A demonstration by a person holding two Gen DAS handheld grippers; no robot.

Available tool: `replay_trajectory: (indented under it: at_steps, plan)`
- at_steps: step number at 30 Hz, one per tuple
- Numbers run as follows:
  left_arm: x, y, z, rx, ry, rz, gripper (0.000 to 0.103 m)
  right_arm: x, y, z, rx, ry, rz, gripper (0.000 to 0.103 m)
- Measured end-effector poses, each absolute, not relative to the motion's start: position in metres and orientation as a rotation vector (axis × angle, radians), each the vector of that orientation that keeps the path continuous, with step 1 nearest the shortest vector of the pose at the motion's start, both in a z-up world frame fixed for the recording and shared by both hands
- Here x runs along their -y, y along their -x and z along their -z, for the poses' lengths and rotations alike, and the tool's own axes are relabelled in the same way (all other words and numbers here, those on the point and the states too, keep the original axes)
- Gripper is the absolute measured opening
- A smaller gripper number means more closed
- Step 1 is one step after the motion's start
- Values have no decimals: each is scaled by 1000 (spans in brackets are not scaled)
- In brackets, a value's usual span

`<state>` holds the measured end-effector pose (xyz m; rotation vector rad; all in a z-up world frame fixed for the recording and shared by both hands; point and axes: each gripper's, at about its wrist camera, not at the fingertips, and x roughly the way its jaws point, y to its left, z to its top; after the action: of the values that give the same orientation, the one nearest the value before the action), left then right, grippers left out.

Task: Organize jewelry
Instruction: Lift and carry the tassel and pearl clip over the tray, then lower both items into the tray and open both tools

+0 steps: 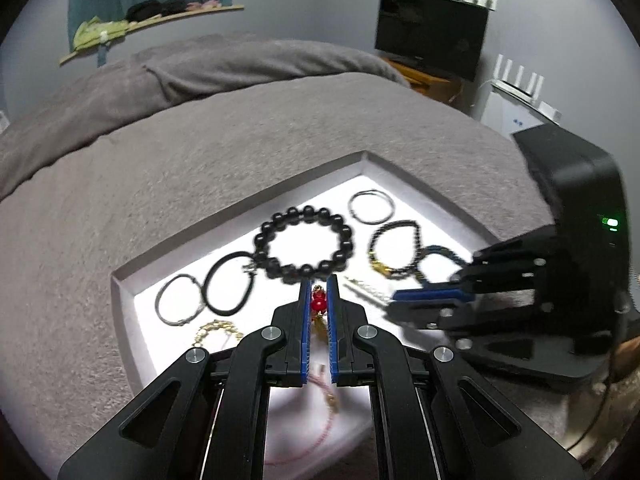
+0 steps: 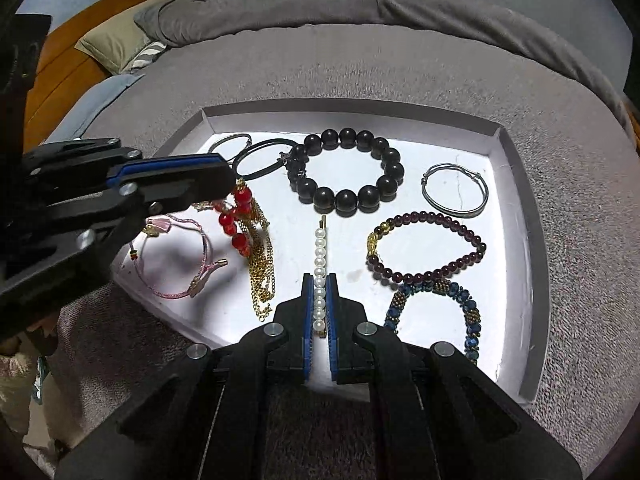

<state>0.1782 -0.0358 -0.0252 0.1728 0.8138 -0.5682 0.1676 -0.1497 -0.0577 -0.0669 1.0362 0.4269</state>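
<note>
A shallow white tray [image 2: 352,116] lies on a grey bed cover. My left gripper [image 1: 319,280] is shut on a gold chain with red beads [image 1: 318,304]. In the right wrist view that chain [image 2: 240,200] dangles from the left gripper [image 2: 230,176] over the tray's left side. My right gripper [image 2: 319,278] is shut on a pearl bar clip [image 2: 319,248], which runs out past its fingertips. The left wrist view shows the right gripper [image 1: 394,300] at the right with the clip [image 1: 368,290] at its tip. A black bead bracelet [image 2: 348,138] lies in the tray behind both grippers.
Also in the tray lie a silver bangle [image 2: 454,166], a dark red bead bracelet [image 2: 428,216], a blue and gold bracelet [image 2: 472,312], a pink cord bracelet [image 2: 204,240] and black hair ties [image 2: 260,144]. Pillows [image 2: 116,44] lie at the bed's head. A dark screen [image 1: 432,32] stands beyond the bed.
</note>
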Motion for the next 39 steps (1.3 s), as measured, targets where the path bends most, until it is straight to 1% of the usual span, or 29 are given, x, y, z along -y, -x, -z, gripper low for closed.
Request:
replay_trajectory:
  at_steps: [7,17,18,19,21,24,31,39]
  plan:
    - [24,-193,42,-859,-154,522,8,146,-171,60,-1043,86,-424,6]
    - [23,-194,46,-874,-159,500,8,147,-173,61,-1053,81,-422,7]
    - [23,-194,45,-875,-160,499,12,147,-173,61,-1053,75,-422,8]
    - [23,-194,45,-873,-160,496,17,148,-173,60,-1053,71,-421,9]
    - [22,-193,43,-867,-161,492,19,149,-171,59,-1051,70,-419,10]
    - [23,-192,40,-863,-165,490,19,153,-168,54,-1039,61,-418,15]
    - [21,-173,24,-831,-182,491,19,170,-148,34,-978,25,-397,15]
    - [12,-133,7,-808,-193,487,19,186,-121,14,-916,30,-356,15]
